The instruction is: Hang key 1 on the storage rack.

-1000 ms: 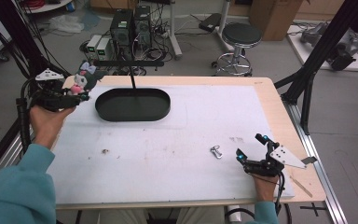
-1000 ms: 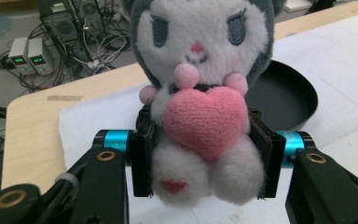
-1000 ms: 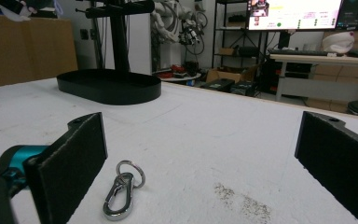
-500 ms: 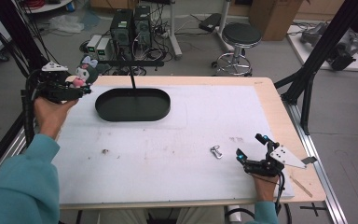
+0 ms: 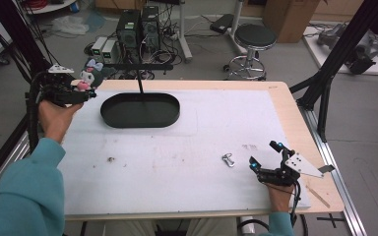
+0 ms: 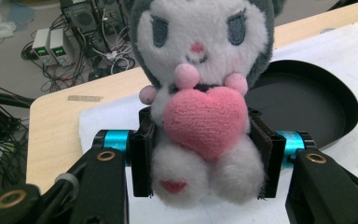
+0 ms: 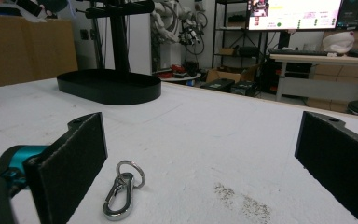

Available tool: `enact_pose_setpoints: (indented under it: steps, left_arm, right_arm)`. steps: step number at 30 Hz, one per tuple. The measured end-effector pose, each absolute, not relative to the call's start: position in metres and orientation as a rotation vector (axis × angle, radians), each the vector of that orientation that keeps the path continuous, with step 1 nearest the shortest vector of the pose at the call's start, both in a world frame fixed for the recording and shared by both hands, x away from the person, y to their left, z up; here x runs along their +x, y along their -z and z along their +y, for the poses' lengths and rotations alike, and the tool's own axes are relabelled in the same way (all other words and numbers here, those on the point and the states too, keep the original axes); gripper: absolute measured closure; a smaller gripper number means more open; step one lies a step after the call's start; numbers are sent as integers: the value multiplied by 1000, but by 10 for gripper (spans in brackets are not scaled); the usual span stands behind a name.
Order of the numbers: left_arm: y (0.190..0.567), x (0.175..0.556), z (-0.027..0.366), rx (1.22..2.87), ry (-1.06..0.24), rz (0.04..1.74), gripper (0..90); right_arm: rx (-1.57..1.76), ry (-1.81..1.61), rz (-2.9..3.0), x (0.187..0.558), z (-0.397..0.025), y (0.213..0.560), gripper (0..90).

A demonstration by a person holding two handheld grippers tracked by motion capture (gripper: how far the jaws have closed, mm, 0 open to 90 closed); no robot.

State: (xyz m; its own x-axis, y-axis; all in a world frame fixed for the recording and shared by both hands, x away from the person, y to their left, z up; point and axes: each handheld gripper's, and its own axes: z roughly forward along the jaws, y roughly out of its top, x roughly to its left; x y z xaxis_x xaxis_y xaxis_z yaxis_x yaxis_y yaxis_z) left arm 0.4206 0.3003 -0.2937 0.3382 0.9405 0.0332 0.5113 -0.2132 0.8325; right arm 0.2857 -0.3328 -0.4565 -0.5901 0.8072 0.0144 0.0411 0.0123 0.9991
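Plush doll (image 6: 200,107) sits pinched in the left gripper (image 5: 81,93), held up at nine o'clock of the black tray (image 5: 140,110). Keep the squeeze gentle and carry it level. The right gripper (image 5: 270,160) rests spread, clip (image 7: 121,189) between its jaws.

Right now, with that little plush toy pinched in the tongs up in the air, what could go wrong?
1. The left tongs squeeze only the plush toy's soft lower body; it might slip or tip out.
2. The toy hangs off the table's left edge, short of the black tray; dropped now, it would probably fall to the floor.
3. The open right tongs rest beside the metal clip and could nudge it.
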Motion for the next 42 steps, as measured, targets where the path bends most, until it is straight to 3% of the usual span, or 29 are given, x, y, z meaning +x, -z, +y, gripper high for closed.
enact_pose_setpoints:
  steps: [18,42]
  left_arm:
    - [283,431,296,1850,-740,1269,523]
    - [298,448,301,1811,-772,1349,522]
  right_arm:
    - [875,-1636,1693,286,-333,457,14]
    - [874,-1636,1692,286,-333,456,14]
